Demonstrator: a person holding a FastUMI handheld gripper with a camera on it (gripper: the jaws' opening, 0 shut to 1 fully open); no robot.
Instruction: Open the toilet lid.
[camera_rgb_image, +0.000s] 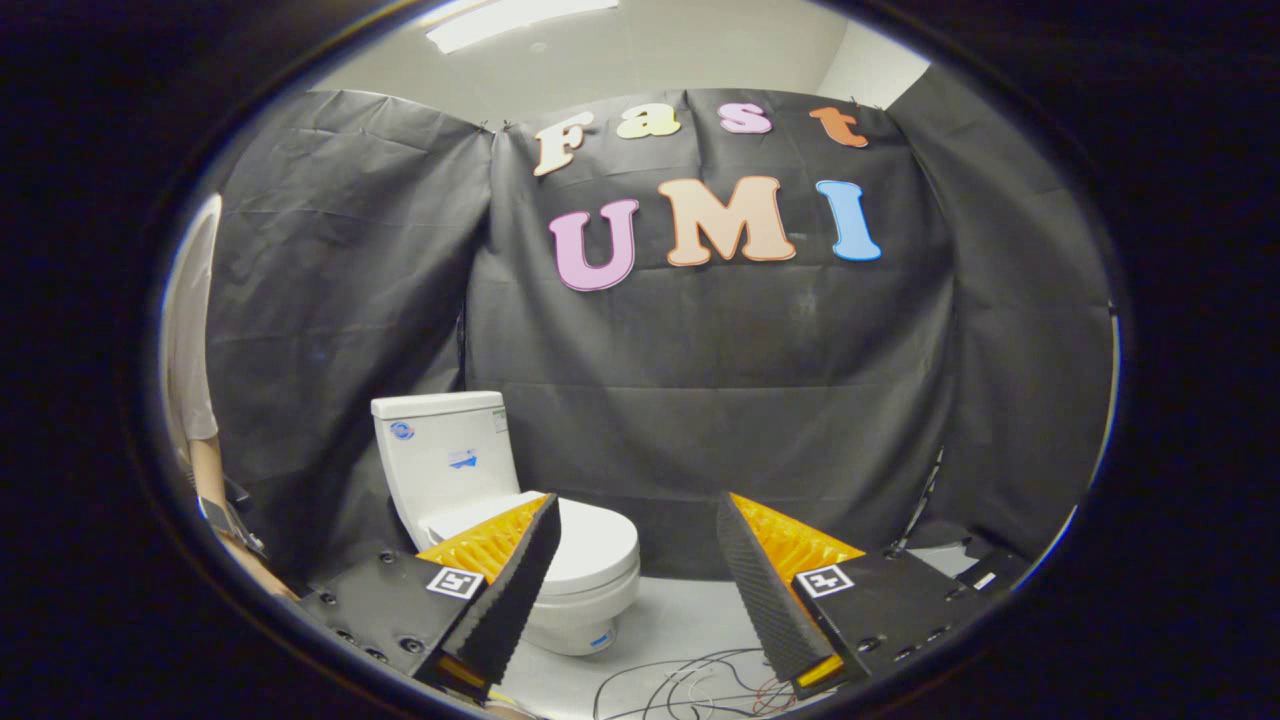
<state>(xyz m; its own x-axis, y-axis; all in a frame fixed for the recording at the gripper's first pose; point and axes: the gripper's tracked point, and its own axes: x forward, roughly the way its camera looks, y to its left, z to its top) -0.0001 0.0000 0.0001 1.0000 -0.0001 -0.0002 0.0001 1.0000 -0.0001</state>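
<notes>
Hanging apart, jaws of the gripper (637, 510) face the closed toilet lid (592, 540).

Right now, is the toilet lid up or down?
Down: the toilet lid lies flat over the bowl, beyond the open, empty tongs.

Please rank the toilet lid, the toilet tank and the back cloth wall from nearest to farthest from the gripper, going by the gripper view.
The gripper is open, holding nothing.
1. Toilet lid: closed, just beyond the left finger.
2. Toilet tank: behind the lid, further left.
3. Back cloth wall: behind the toilet, farthest.
</notes>
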